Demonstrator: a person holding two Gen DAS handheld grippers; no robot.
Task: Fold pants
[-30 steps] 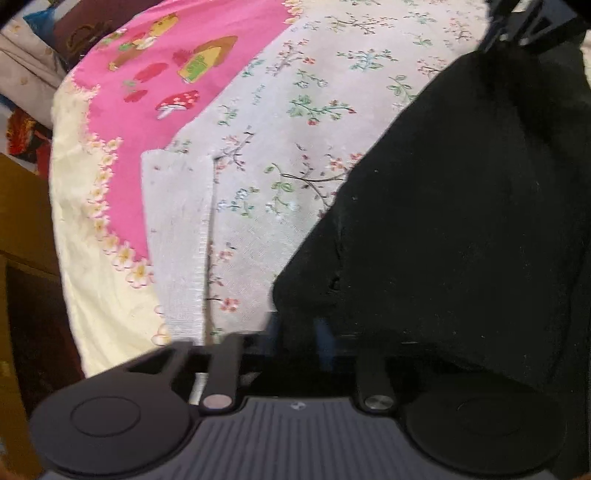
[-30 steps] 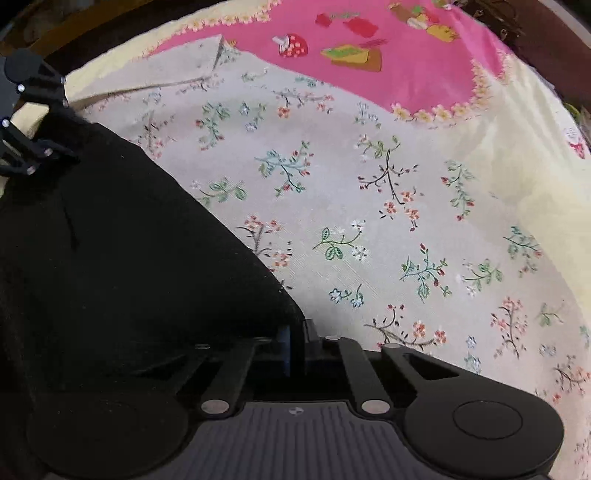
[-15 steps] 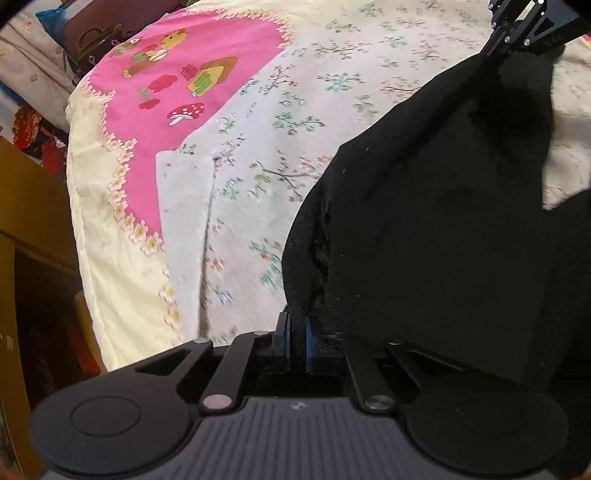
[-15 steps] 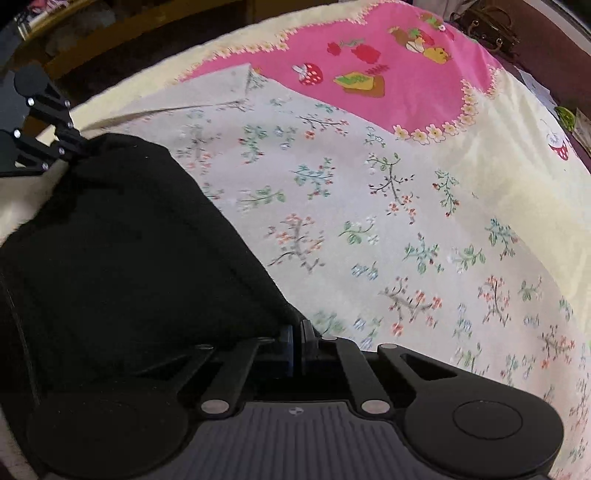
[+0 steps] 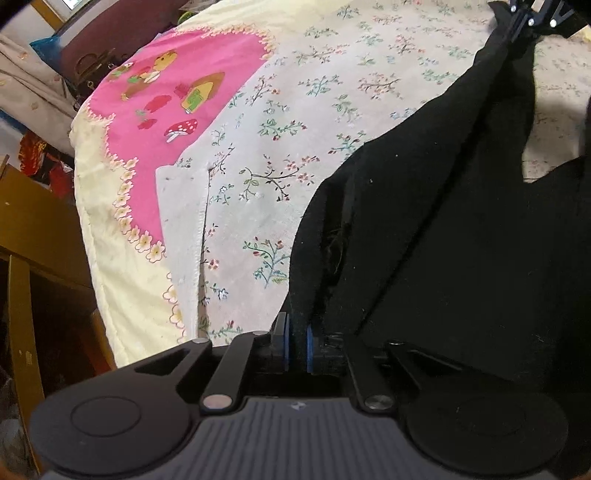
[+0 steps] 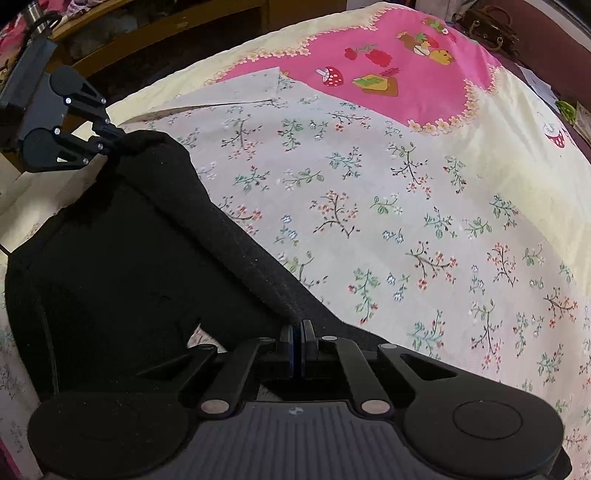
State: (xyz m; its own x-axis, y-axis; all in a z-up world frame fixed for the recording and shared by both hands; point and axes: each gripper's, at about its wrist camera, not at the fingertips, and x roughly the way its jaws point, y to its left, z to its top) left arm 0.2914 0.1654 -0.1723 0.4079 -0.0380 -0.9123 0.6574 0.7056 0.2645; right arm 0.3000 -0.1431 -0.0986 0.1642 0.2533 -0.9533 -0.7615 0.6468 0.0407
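Black pants point(image 6: 122, 266) hang stretched between my two grippers above the floral sheet point(image 6: 406, 229), taut edge running left-right. Left gripper point(image 5: 297, 345) pinches one end, right gripper point(image 6: 297, 345) clamps the other; bulk droops near me.

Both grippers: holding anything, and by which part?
Yes. The left gripper and right gripper each pinch the top edge of the black pants, one at each end.

Floral sheet point(image 6: 369, 221) over pink mushroom-print blanket point(image 5: 166, 122), brown handbag point(image 6: 487, 26), wooden furniture point(image 5: 33, 221)
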